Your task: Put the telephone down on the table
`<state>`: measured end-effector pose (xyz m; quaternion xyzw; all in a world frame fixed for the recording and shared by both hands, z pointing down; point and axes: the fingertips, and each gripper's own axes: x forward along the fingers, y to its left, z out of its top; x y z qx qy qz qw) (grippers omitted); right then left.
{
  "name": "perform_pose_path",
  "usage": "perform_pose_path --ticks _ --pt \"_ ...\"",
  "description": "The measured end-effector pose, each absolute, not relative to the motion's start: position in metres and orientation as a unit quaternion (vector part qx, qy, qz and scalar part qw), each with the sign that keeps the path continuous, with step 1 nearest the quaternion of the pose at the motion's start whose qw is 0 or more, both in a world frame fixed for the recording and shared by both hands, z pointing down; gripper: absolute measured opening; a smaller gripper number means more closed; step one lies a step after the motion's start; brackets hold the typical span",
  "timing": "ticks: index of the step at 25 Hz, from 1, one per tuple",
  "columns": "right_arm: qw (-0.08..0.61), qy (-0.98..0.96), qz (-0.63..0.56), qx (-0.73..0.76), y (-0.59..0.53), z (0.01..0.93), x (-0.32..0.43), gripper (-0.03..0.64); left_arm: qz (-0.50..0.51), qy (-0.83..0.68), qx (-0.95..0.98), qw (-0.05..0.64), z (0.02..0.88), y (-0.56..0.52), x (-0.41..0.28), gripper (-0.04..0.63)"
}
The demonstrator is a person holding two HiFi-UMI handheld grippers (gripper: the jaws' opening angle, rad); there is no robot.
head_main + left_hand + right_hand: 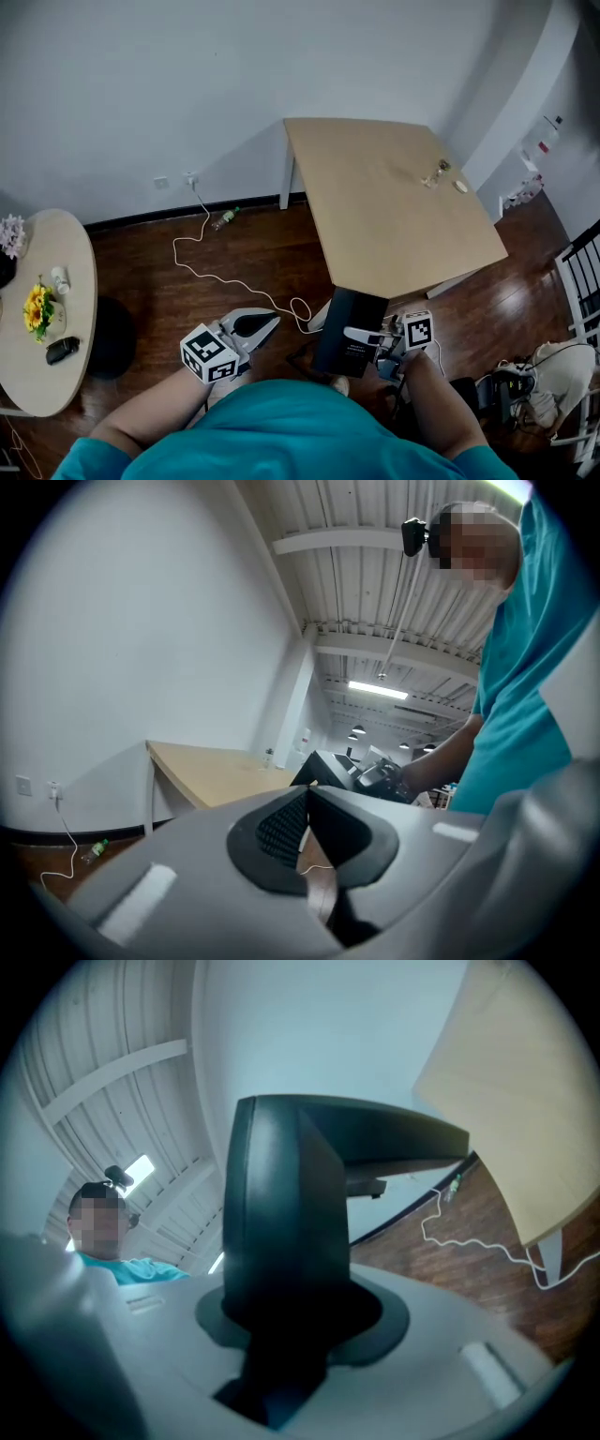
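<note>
Black telephone [349, 330] clamped upright in right gripper [373, 336], worktop [394, 197] edge just ahead. Probably rigid, smooth, fairly heavy; best pinched firmly across its narrow side. Left gripper [264, 324] closed on nothing.

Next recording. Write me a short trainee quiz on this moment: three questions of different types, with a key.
1. Multiple choice: what is the right gripper closed on? A) a black telephone B) a mug C) nothing
2. True or false: the left gripper also grips the telephone.
3. Fill in: the white cable lies on the ____.
Key: 1 A; 2 false, its jaws are together and empty; 3 floor.
</note>
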<state>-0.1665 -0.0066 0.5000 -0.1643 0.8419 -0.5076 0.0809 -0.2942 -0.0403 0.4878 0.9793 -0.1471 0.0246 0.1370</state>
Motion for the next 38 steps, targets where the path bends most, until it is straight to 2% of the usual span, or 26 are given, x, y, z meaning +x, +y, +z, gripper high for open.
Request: perform_pose_path --ticks 5,12,16,21,30,38 --pt "0.078 0.843 -0.514 -0.14 -0.026 0.502 -0.112 0.16 0.028 -0.183 0.974 0.129 0.491 -0.053 -0.247 0.006" --pt "0.02 0.854 -0.51 -0.103 -0.048 0.503 -0.019 0.16 0.004 -0.264 0.951 0.159 0.497 -0.064 -0.162 0.006" --pt "0.015 0.855 -0.51 -0.096 -0.058 0.507 0.018 0.16 0.008 -0.27 0.95 0.157 0.494 -0.064 -0.124 0.006" --pt "0.035 0.853 -0.513 -0.094 -0.086 0.506 0.039 0.16 0.007 -0.264 0.953 0.149 0.494 -0.094 -0.101 0.006" --pt "0.021 0.853 -0.502 -0.137 -0.152 0.495 0.058 0.16 -0.014 -0.215 0.966 0.145 0.5 -0.183 -0.079 0.006" --pt "0.039 0.85 -0.498 -0.165 -0.207 0.483 0.098 0.16 -0.014 -0.192 0.972 0.137 0.493 -0.233 -0.046 0.006"
